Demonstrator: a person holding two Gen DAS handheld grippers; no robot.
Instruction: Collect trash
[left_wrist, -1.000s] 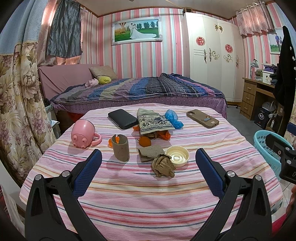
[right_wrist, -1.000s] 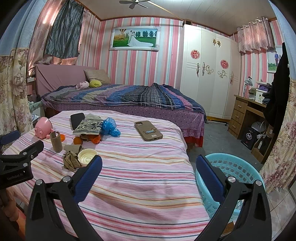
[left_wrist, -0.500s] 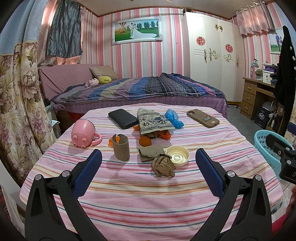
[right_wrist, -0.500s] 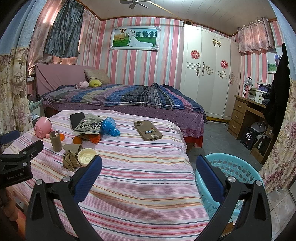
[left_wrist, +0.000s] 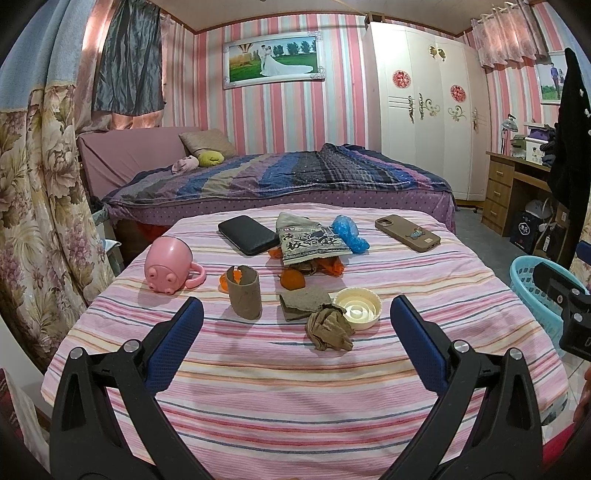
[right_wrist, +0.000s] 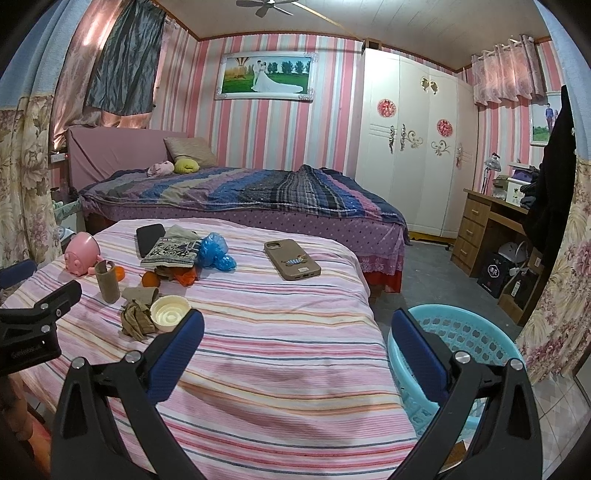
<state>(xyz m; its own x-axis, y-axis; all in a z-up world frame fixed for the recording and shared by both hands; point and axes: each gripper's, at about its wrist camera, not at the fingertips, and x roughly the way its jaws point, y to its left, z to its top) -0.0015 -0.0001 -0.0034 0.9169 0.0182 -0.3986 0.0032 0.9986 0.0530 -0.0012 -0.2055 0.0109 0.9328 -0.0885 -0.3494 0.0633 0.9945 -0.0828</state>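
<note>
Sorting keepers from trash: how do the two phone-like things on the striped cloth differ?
The black phone is plain and dark and lies at the far left, touching the printed packet; the tan phone shows a camera cutout and a small ornament, lying alone at the far right. Both lie flat.

Printed bag (left_wrist: 313, 243): illegible Chinese characters
</note>
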